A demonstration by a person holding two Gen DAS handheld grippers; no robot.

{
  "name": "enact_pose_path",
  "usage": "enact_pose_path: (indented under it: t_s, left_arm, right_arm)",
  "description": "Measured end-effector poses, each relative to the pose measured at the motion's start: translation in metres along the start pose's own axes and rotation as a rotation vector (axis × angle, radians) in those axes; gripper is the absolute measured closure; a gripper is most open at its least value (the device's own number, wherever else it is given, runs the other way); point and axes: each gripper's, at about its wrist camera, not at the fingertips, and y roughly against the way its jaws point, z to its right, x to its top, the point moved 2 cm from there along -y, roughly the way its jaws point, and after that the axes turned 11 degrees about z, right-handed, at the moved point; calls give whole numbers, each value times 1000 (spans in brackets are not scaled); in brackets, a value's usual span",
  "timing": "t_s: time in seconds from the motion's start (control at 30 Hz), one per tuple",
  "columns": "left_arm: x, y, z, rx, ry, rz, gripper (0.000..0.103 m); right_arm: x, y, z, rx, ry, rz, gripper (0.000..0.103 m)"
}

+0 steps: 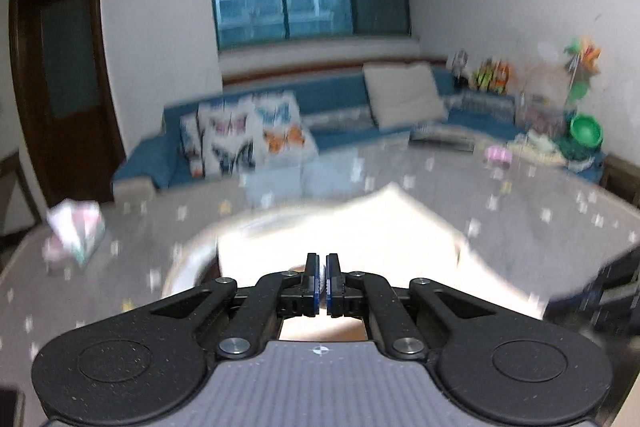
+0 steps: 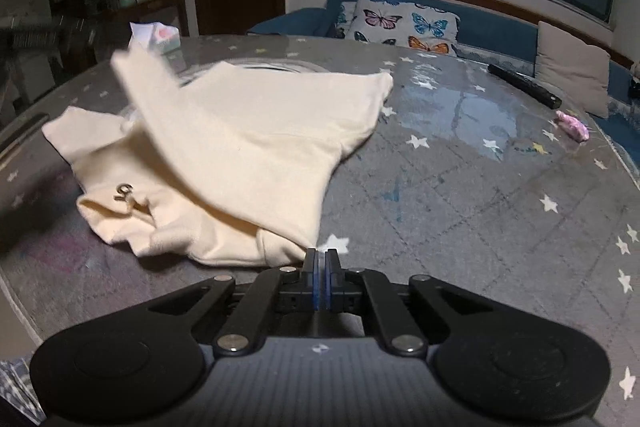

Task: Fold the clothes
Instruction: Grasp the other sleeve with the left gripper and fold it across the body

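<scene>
Showing a cream garment [image 2: 240, 147] lying on the near-left part of a round star-patterned tabletop [image 2: 480, 187], partly folded, one panel lifted and sweeping up toward the far-left edge (blurred at its raised tip).

Right gripper [image 2: 321, 263]: hovering at the near edge of the tabletop, fingers [image 2: 310, 267] clenched together, apparently pinching the garment's nearest corner, though the cloth between the pads is too thin to confirm. Garment lying ahead and to the left of these fingers, its long axis running diagonally from the near edge toward the far-left edge.

Left gripper [image 1: 322, 267]: fingers likewise clenched, with bright, overexposed cloth [image 1: 340, 235] directly in front of and beneath them; probably holding the raised panel (the contact itself is hidden by glare and blur).

Judging the step in hand: drawing one side of the garment across the rest, the right corner serving as anchor. Deciding relation for the coming move: the lifted panel hanging nearer the left gripper, the bulk of the cloth lying toward the middle of the tabletop, so carrying the panel over calls for travel along the garment's short axis.

Also resting on the tabletop: a tissue pack [image 2: 158, 37] at the far-left edge, a dark rod [image 2: 524, 85] and a pink bundle [image 2: 574, 125] near the far-right edge, all well apart from the garment.
</scene>
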Motion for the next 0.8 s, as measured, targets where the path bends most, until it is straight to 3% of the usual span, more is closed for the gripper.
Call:
enact_pose_path:
  t_s: [0.2, 0.37, 0.57, 0.8]
  left_arm:
    - [-47, -9, -3, 15, -8, -131, 95]
    - [-49, 2, -14, 48, 13, -112, 94]
    - [-49, 11, -18, 11, 41, -85, 94]
    - [-73, -6, -12, -44, 40, -158, 94]
  right_arm:
    - [19, 3, 5, 8, -3, 3, 95]
    - [45, -16, -2, 39, 29, 40, 94]
    - [61, -67, -14, 64, 54, 20, 92]
    - [58, -96, -18, 49, 68, -4, 85]
